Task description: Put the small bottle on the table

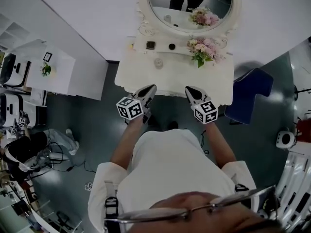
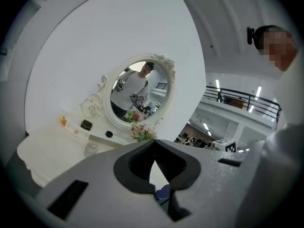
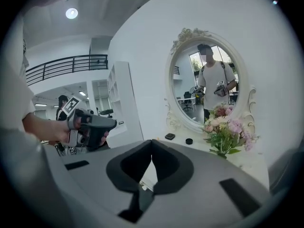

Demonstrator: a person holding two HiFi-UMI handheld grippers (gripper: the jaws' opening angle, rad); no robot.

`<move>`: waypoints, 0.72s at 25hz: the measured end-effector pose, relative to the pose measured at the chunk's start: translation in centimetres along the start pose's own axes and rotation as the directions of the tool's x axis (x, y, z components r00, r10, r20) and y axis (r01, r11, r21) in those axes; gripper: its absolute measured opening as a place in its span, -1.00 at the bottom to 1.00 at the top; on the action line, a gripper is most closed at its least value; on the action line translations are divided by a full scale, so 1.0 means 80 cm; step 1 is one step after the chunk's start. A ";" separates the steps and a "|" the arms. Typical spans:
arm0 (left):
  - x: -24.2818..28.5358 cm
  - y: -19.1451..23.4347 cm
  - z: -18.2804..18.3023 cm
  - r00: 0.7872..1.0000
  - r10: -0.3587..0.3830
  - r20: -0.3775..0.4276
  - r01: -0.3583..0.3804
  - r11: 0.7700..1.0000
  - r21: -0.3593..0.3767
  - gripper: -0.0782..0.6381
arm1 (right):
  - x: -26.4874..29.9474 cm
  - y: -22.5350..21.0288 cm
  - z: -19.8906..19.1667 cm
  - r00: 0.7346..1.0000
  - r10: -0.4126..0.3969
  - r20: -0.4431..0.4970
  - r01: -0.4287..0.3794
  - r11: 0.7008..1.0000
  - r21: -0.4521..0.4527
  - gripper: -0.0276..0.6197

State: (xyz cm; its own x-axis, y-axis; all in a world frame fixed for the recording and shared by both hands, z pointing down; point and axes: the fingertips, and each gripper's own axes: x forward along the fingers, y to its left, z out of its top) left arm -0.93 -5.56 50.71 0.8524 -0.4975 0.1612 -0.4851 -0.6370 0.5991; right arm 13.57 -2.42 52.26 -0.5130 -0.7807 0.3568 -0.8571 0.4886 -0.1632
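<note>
Already the small bottle [image 1: 159,62] stands on the white table [image 1: 141,79]. It is clear glass and upright. From the head view it shows as a round outline, so its long axis runs straight up from the tabletop. In the left gripper view it [image 2: 90,149] also sits top up, though its neck is too small to make out. It lies in front of the low shelf that carries a black box [image 1: 150,45] and a round black thing [image 1: 172,46], and left of the pink flowers [image 1: 204,50]. The oval mirror [image 1: 189,4] rises behind them.

Both tools hang over the near edge of the table, well apart from the bottle, each pointing toward the mirror. The left tool [image 1: 150,88] is clenched: its 2 dark pads meet at the tip [image 2: 153,146], with nothing between them. The right tool [image 1: 189,89] is clenched too, pads together [image 3: 151,144] and empty. Neither touches the table or anything on it.
</note>
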 end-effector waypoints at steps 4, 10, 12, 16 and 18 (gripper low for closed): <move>-0.018 0.001 0.004 1.000 0.031 -0.001 -0.031 0.996 0.089 -0.77 | -0.006 0.005 0.007 0.999 -0.028 0.015 0.028 0.999 -0.035 -0.90; -0.038 0.014 0.010 1.000 0.014 -0.011 -0.012 0.992 0.125 -0.77 | -0.003 0.018 0.015 0.998 -0.046 0.035 0.048 0.997 -0.054 -0.90; -0.041 0.017 0.012 1.000 0.004 -0.026 -0.001 0.990 0.140 -0.77 | -0.002 0.024 0.020 0.998 -0.044 0.045 0.046 0.997 -0.065 -0.90; -0.046 0.023 0.020 0.999 -0.006 -0.031 0.010 0.991 0.133 -0.77 | 0.003 0.028 0.029 0.997 -0.061 0.053 0.064 0.996 -0.058 -0.90; -0.047 0.026 0.025 1.000 -0.012 -0.028 0.016 0.992 0.128 -0.77 | 0.007 0.029 0.032 0.996 -0.068 0.051 0.070 0.996 -0.049 -0.90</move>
State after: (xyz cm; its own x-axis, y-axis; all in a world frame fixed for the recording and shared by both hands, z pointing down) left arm -5.52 -6.22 49.78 0.8634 -0.4730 0.1758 -0.4927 -0.7149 0.4962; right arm 11.17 -2.77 49.70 -0.4556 -0.8307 0.3198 -0.8876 0.4513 -0.0923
